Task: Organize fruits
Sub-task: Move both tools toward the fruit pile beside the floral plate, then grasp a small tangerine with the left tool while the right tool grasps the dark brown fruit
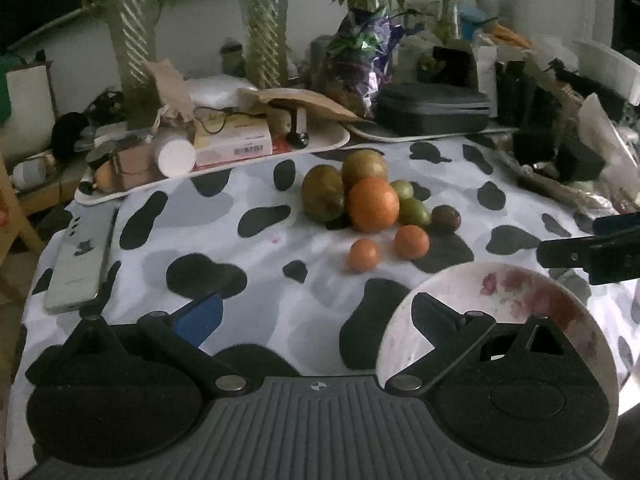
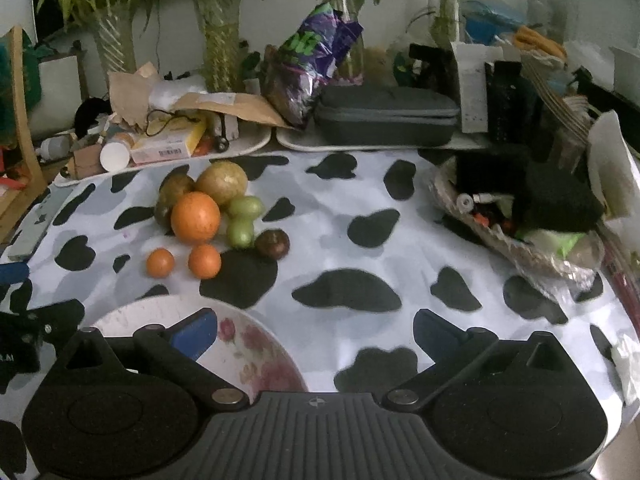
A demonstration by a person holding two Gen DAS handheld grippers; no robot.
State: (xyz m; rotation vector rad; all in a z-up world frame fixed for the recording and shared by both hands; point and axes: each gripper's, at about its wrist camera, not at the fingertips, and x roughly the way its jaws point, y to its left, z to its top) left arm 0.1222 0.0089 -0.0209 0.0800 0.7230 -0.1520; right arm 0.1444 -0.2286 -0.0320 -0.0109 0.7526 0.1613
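Hanging low over the cloth (image 2: 340,208), the right gripper (image 2: 316,332) has its jaws wide open with nothing between them; the left gripper (image 1: 308,316) is wide open too, and holds nothing; a flowered plate (image 1: 516,292) lies near, under the left gripper's right finger and just beside the right gripper's left finger; farther off, in the middle of the cloth, sits the fruit; a big orange (image 1: 373,205) leans on two brown-green fruits (image 1: 323,198) behind it; two green ones (image 2: 242,220) touch its right side; a dark one (image 2: 272,243) lies just right of those; two small oranges (image 2: 182,262) sit nearer, apart from the pile; a phone (image 1: 78,264) lies at the left edge.
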